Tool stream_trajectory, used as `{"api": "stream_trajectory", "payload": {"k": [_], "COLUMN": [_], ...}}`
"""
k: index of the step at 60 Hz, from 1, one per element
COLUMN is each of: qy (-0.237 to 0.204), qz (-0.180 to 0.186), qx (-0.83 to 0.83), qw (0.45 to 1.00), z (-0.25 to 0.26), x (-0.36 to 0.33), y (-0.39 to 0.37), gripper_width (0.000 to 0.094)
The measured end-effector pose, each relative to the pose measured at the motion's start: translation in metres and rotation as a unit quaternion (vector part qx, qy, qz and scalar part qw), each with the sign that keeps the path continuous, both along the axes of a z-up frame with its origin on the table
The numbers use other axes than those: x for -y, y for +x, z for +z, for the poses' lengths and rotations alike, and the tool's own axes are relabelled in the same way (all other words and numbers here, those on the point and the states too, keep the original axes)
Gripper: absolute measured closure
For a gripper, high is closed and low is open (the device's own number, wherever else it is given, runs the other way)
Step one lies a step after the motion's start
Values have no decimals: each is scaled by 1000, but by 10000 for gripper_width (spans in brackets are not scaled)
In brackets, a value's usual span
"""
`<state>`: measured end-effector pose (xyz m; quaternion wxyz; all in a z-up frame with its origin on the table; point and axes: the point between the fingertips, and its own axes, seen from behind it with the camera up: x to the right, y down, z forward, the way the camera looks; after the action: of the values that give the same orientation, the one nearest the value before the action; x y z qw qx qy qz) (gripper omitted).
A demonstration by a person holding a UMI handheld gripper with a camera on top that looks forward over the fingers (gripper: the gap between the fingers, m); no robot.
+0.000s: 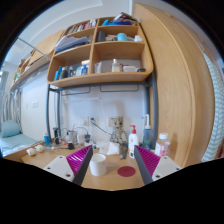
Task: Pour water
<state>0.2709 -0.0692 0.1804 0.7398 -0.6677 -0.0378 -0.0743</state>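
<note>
A white cup [97, 164] stands on the wooden desk [112, 181] between my fingers, close to the left pad and well apart from the right one. Beside the cup, on its right, lies a round dark red coaster [126, 171], also between the fingers. My gripper [112, 151] is open and holds nothing. Beyond the fingertips a white bottle with a red cap [133, 142] stands upright near the wall.
More bottles and jars [162, 146] stand along the back of the desk to the right, small items [35, 150] to the left. A wooden shelf unit [100, 75] full of things hangs on the wall above. A tall wooden panel [180, 90] bounds the right side.
</note>
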Motion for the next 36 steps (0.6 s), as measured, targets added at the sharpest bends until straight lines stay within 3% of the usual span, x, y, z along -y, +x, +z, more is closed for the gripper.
{"api": "stream_trajectory", "payload": {"k": [14,23,36], "qy": [-34,-44,-42], "qz": [-80,-113,-115], "qx": [-15,-3,12], "qw": [996,993,992], "z": [-35,-42,-46], "x": [-34,-62,-128], "y": [122,186,226], "gripper_width": [92,88,87]}}
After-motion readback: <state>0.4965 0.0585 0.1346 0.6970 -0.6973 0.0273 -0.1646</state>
